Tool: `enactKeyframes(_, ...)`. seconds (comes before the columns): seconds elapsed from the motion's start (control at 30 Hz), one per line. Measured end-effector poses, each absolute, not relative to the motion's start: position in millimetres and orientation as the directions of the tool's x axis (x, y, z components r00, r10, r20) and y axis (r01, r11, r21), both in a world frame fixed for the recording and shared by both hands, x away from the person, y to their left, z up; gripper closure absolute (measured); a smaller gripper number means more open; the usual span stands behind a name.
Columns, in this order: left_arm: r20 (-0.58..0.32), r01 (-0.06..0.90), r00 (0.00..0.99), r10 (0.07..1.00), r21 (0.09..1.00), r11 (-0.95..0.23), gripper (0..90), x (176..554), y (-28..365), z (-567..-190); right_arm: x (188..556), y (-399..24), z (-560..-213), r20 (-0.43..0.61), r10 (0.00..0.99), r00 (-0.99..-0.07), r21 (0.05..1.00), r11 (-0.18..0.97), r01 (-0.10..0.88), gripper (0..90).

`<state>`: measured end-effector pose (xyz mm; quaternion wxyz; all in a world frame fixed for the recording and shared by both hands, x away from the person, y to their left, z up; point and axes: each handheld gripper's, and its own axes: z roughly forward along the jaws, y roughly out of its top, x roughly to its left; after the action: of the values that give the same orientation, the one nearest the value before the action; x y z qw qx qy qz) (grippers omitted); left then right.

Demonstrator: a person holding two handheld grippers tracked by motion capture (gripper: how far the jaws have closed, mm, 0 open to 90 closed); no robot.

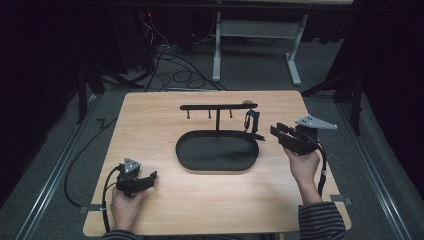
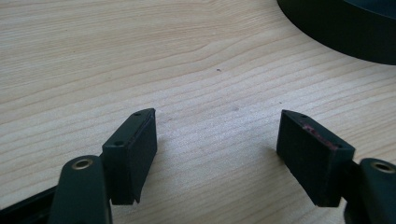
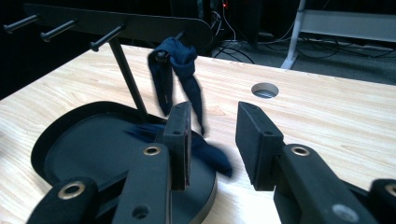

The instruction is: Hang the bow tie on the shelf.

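Your right gripper [image 3: 212,140] stands half open with nothing between its pads, just beside the dark blue cloth strap [image 3: 180,77] hanging from the end peg of the black metal hanger stand [image 3: 116,23]. Hanging looks done; next, draw away. Your left gripper [image 2: 217,154] stands wide and bare, well apart from the stand.

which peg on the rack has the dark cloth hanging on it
The peg at the bar's rounded end, nearest the right tool; the other three pegs are bare.

A lab-style recording bay: a wooden desk [image 1: 150,210] on grey carpet [image 1: 45,150], ringed by black curtains [image 1: 35,50], loose cables [image 1: 175,70] and a white equipment frame [image 1: 217,50].
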<state>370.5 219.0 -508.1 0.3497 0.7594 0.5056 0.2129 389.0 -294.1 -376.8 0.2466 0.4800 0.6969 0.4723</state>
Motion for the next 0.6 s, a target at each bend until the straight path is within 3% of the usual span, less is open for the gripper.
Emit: enactKeyframes(0.6,-0.026,0.619,0.399,0.917,0.745,-0.248,29.5,370,219,-508,365,-305,-380,0.123,0.894,-0.431,0.901,0.082,0.426,65.5)
